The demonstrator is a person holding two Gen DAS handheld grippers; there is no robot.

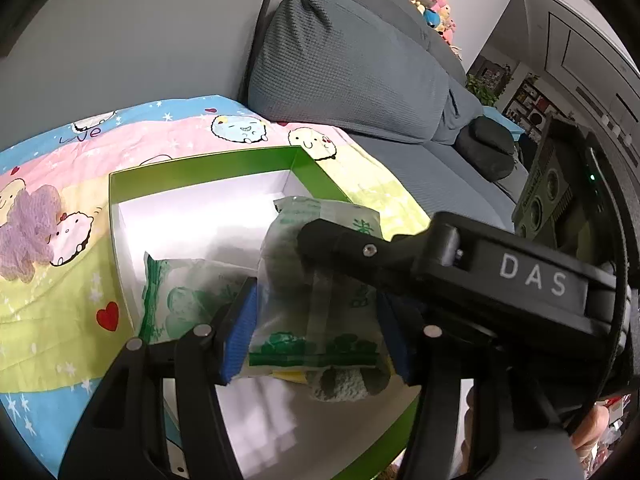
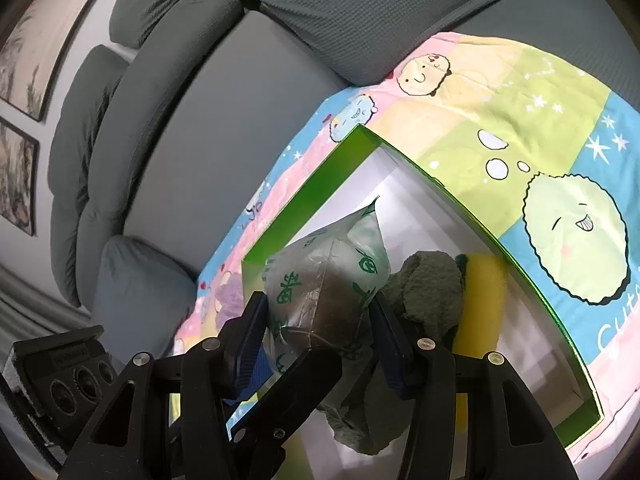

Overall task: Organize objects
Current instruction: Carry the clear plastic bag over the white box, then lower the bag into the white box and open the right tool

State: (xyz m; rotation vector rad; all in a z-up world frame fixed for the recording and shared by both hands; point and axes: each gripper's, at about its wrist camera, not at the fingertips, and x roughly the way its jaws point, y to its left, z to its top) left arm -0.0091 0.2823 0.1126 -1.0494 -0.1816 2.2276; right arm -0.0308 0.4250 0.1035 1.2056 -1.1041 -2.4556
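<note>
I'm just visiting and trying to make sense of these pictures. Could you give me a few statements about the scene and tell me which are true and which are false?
1. Both hand-held grippers close on the same packet. True: the left hand-held gripper and the right hand-held gripper each have their pads on either side of it.
2. The box has red walls. False: its walls are green, the inside white.
3. The box sits on a cartoon-print blanket. True.
4. A purple mesh puff lies inside the box. False: it lies on the blanket, outside the box.
5. A yellow sponge is in the box. True.
</note>
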